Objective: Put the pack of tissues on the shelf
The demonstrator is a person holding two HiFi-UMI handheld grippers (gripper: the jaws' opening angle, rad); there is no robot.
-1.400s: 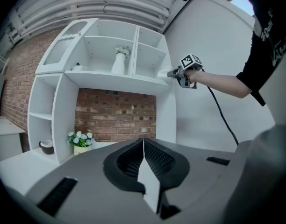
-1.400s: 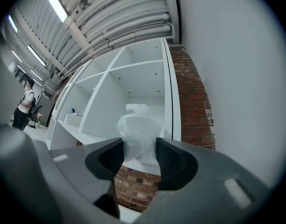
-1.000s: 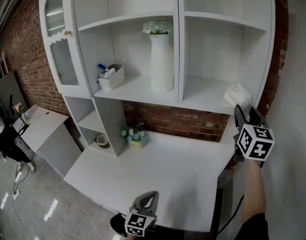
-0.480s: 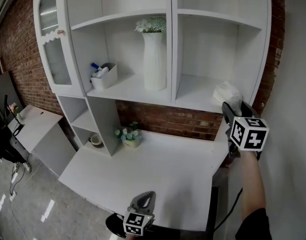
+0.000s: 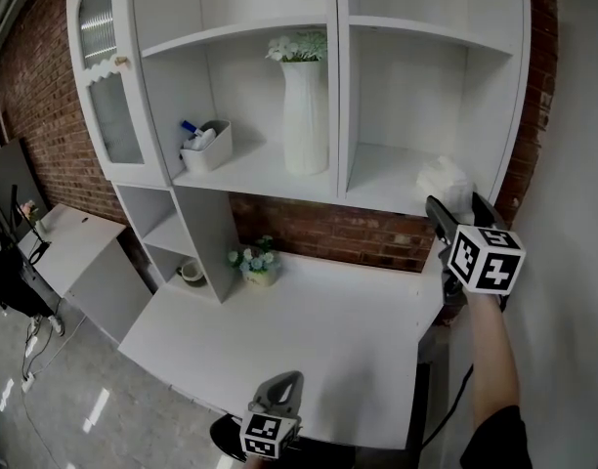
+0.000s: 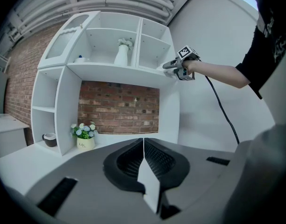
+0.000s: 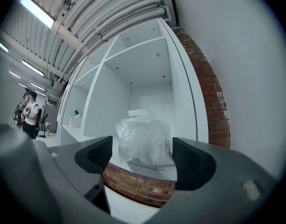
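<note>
A tall white vase stands upright with a bunch of white flowers in its mouth. Well to its left sits a white tub, something blue-capped poking out of it. Above and further left hangs an arched glass door with a small knob. Down on the white worktop, a little pot of pale blue and white blooms sits close against the brick wall, and a cup rests just to its left. Off to the far left there is a low white side table on a glossy grey floor, with a person in dark clothes beside it
</note>
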